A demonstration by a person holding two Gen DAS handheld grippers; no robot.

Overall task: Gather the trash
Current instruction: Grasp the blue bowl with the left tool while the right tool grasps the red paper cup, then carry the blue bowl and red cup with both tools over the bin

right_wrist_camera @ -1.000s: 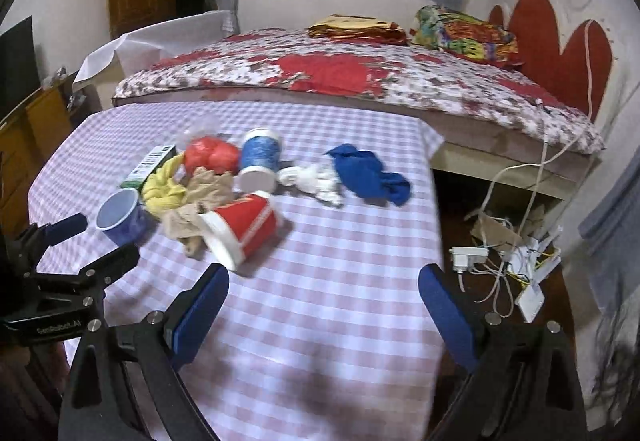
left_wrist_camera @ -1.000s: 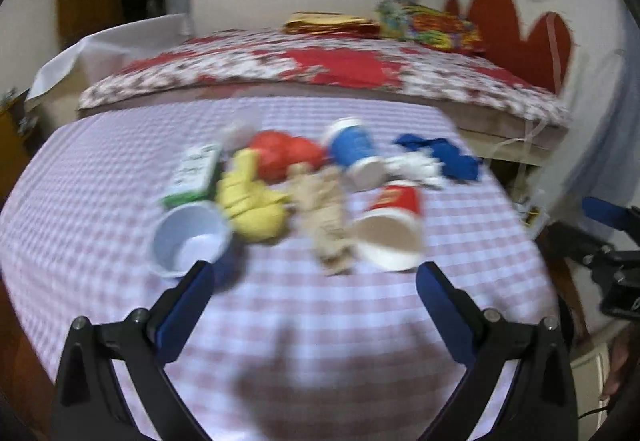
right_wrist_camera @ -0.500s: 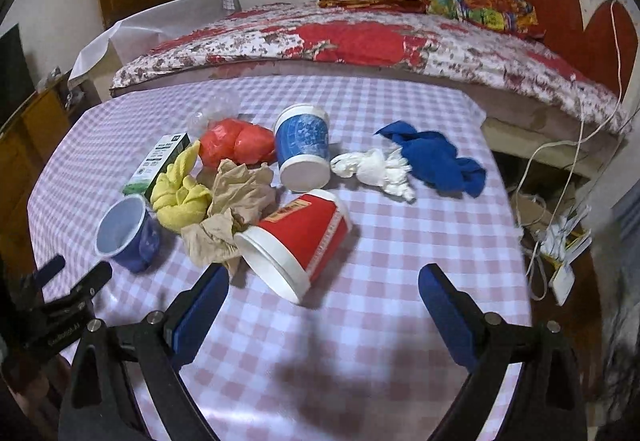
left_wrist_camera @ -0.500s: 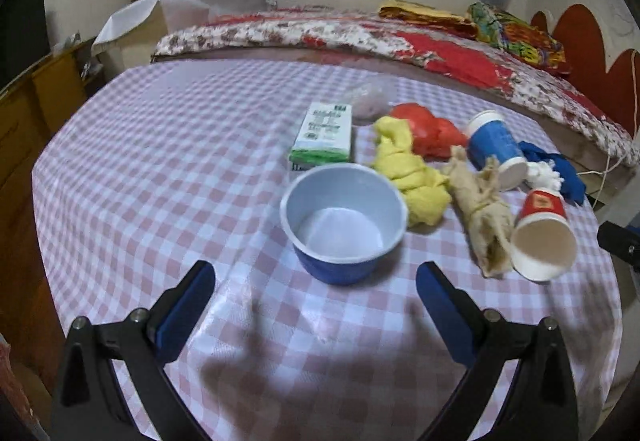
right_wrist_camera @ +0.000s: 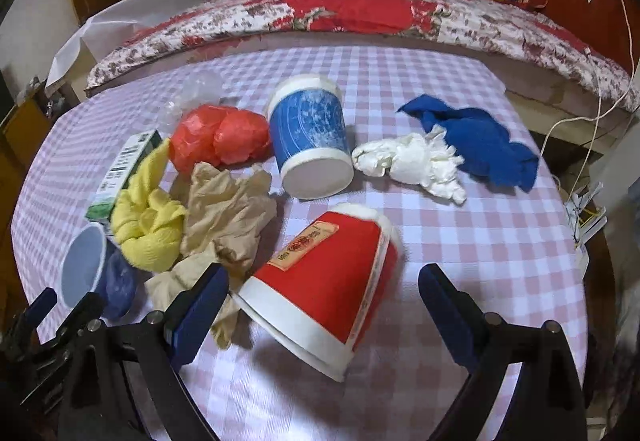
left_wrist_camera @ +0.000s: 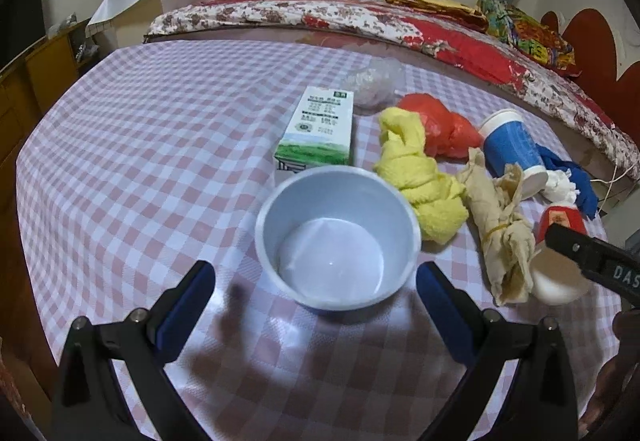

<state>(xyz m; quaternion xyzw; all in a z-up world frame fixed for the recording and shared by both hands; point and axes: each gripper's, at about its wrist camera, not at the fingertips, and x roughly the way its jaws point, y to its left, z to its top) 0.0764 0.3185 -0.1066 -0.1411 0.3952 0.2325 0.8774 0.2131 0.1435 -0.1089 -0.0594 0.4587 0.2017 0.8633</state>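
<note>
we are holding our left claw (left_wrist_camera: 316, 295) spread wide, now closing in on the upright blue cup (left_wrist_camera: 338, 237), which a second ago was small and far off. our right claw (right_wrist_camera: 324, 301), also spread, is straddling the tipped red cup (right_wrist_camera: 320, 289) on the table (right_wrist_camera: 460, 233), nearer than before, so grasping is probably next.

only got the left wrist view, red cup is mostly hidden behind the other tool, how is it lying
observer: The red cup lies on its side, its wide end toward the right tool, between that tool's open fingers and not gripped.
operator: ok and past the white wad i just see a blue scrap
observer: That is a whole crumpled blue cloth, lying against the white wad on the table.
</note>
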